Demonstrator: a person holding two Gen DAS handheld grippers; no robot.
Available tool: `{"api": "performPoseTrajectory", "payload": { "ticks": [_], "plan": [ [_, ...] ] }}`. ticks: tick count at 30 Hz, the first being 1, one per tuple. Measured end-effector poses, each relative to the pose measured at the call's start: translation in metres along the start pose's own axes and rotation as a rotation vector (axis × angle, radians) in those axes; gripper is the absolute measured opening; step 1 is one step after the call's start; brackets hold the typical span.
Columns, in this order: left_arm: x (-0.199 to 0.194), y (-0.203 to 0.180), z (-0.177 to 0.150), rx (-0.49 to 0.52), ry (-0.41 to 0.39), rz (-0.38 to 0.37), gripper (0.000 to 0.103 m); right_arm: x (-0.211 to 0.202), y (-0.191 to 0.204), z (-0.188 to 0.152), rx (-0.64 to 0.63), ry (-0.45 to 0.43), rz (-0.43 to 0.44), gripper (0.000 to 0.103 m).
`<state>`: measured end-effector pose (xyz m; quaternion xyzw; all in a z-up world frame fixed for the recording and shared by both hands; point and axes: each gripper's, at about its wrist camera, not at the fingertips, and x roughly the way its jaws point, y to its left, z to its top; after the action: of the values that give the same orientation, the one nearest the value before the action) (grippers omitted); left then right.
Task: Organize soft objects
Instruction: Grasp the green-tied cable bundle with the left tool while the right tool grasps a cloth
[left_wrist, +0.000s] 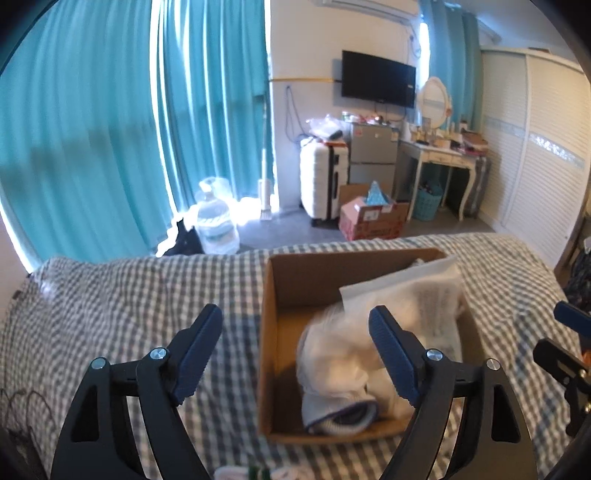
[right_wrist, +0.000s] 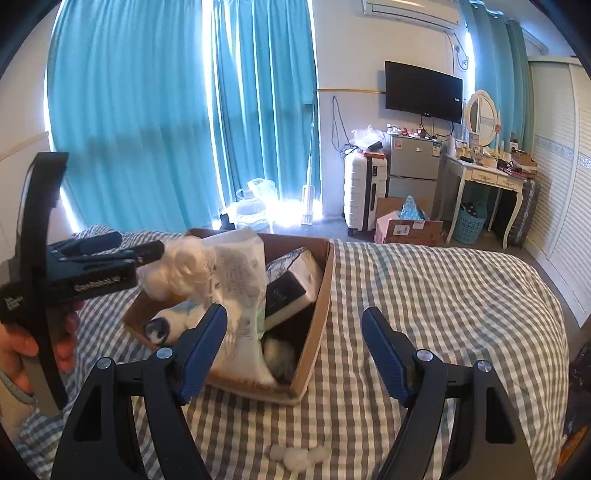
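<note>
Checked bed (right_wrist: 424, 295), cardboard box (right_wrist: 317, 350), cotton balls (right_wrist: 295, 456)

We count one cardboard box (right_wrist: 317, 306) on the bed (right_wrist: 443, 295). Inside it: one white plastic packet (right_wrist: 240, 295), one wrapped block with a dark label (right_wrist: 291, 284), one white sock with a dark-trimmed opening (left_wrist: 340, 410), plus soft white bundles too blurred to count. Three small cotton balls (right_wrist: 295, 456) lie together on the bed. Two hand-held grippers: left hand-held gripper (left_wrist: 295, 354), right hand-held gripper (right_wrist: 295, 350). One person's hand (right_wrist: 22, 350) shows.

Soft packs (right_wrist: 240, 295) in box (right_wrist: 317, 314) on bed (right_wrist: 443, 295)
</note>
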<state>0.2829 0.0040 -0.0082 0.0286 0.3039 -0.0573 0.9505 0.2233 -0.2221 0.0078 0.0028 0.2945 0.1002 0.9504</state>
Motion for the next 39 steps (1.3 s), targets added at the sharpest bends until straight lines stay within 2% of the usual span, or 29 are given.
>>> {"api": "performPoseTrajectory", "payload": {
  "ticks": [7,11,15,17,19,23,28,30,33,39],
  "plan": [
    [-0.05,0.007,-0.004,0.019,-0.031,0.009,0.083,-0.04,0.006,-0.002,-0.014,-0.006,-0.023,0.075],
    [-0.073,0.014,-0.02,0.004,-0.034,-0.012,0.083,-0.058,0.004,-0.002,-0.018,0.001,-0.033,0.075],
    [-0.083,0.02,-0.046,0.004,-0.037,-0.007,0.084,-0.069,0.009,-0.009,-0.041,0.0,-0.014,0.089],
    [-0.083,0.022,-0.063,-0.005,-0.031,-0.018,0.091,-0.067,0.011,-0.015,-0.055,0.003,-0.019,0.09],
    [-0.078,0.026,-0.083,-0.027,-0.026,-0.048,0.092,-0.059,0.012,-0.025,-0.055,0.021,-0.016,0.09],
    [-0.048,0.032,-0.112,-0.089,0.032,-0.044,0.092,-0.022,0.004,-0.051,-0.005,0.104,-0.008,0.09],
    [-0.006,0.035,-0.146,-0.12,0.07,0.019,0.092,0.029,-0.002,-0.093,0.043,0.194,-0.038,0.09],
    [0.005,0.037,-0.158,-0.113,0.086,0.022,0.092,0.047,-0.003,-0.112,0.049,0.234,-0.043,0.088],
    [0.017,0.038,-0.173,-0.077,0.095,0.045,0.092,0.065,-0.004,-0.125,0.053,0.279,-0.058,0.079],
    [0.025,0.034,-0.186,-0.048,0.115,0.0,0.092,0.088,0.004,-0.139,0.01,0.327,-0.098,0.079]
  ]
}}
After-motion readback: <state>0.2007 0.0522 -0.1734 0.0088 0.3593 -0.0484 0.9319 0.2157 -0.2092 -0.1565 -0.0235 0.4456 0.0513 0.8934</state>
